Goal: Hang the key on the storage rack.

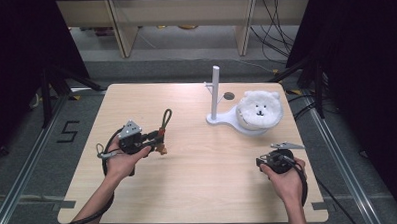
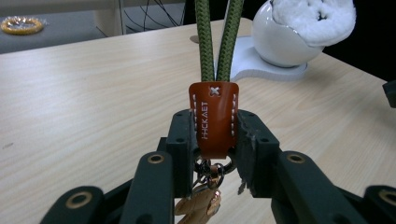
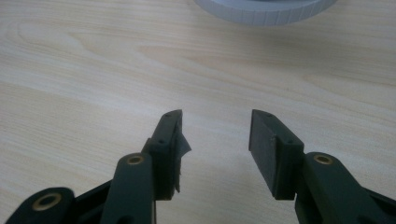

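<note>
left gripper point(image 2: 215, 140) jaws pinch the keychain point(image 2: 214, 119) at mid-surface point(image 1: 198, 162); right gripper point(image 3: 215, 140) jaws spread, empty, near the right edge, stand point(image 1: 216, 91) well apart.

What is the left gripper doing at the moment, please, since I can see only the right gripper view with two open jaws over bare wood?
Observer: The left gripper is shut on the orange leather tab of a keychain.
Operator: Thank you. Is anything attached to that tab?
Observer: A green cord loop rises from it, and metal rings with a coppery clip hang below it.
Operator: And what is the white edge at the top of my view?
Observer: It is the base of a white stand with an upright post; a fluffy white bear-faced ball sits in its bowl.
</note>
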`<state>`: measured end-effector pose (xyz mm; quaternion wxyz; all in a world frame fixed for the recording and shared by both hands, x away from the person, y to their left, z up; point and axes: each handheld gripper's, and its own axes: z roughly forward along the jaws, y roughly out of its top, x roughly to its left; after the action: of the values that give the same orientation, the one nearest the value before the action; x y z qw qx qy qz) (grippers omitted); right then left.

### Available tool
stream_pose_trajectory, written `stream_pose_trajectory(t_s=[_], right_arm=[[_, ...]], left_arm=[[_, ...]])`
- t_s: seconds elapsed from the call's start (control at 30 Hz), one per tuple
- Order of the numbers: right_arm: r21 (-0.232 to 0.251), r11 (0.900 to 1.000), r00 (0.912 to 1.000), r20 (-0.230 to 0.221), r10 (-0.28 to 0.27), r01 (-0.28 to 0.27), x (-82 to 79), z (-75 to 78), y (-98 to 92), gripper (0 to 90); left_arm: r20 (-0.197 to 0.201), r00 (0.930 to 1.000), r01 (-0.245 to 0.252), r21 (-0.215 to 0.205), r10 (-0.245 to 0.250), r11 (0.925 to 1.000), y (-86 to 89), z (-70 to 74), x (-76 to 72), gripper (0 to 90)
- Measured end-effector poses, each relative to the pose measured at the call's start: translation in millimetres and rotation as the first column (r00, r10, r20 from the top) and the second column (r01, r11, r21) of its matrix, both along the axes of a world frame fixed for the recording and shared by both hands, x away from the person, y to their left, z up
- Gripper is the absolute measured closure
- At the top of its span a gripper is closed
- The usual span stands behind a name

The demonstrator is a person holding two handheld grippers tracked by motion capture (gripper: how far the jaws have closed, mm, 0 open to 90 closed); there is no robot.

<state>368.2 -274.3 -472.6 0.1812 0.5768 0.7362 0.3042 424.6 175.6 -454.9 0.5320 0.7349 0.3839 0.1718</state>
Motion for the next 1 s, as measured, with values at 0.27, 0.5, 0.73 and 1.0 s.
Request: stream_pose_trajectory(t_s=[0.27, 0.5, 0.73, 1.0], right_arm=[[0.025, 1.0, 1.0, -0.004, 0.005, -0.005, -0.3, 0.5, 1.2, 55.3], [0.042, 0.999, 1.0, 0.002, -0.009, 0.009, -0.6, 1.4, 1.3, 55.3], [0.003, 1.0, 0.9998, 0.018, -0.001, 0.001, -0.6, 2.0, -2.2, 55.3], [0.023, 1.0, 0.9998, 0.021, 0.006, -0.007, -0.7, 2.3, -2.0, 55.2]], left_arm=[[0.029, 0.9994, 0.02, -0.008, -0.02, 0.9998, -9.3, 9.7, 6.0, 67.9], [0.046, 0.9985, 0.032, -0.002, -0.032, 0.9995, -20.2, 16.0, 11.1, 67.9], [0.062, 0.9971, 0.044, -0.001, -0.044, 0.999, -31.0, 21.8, 16.2, 67.9], [0.075, 0.996, 0.048, -0.004, -0.048, 0.9988, -36.3, 26.5, 22.2, 67.9]])
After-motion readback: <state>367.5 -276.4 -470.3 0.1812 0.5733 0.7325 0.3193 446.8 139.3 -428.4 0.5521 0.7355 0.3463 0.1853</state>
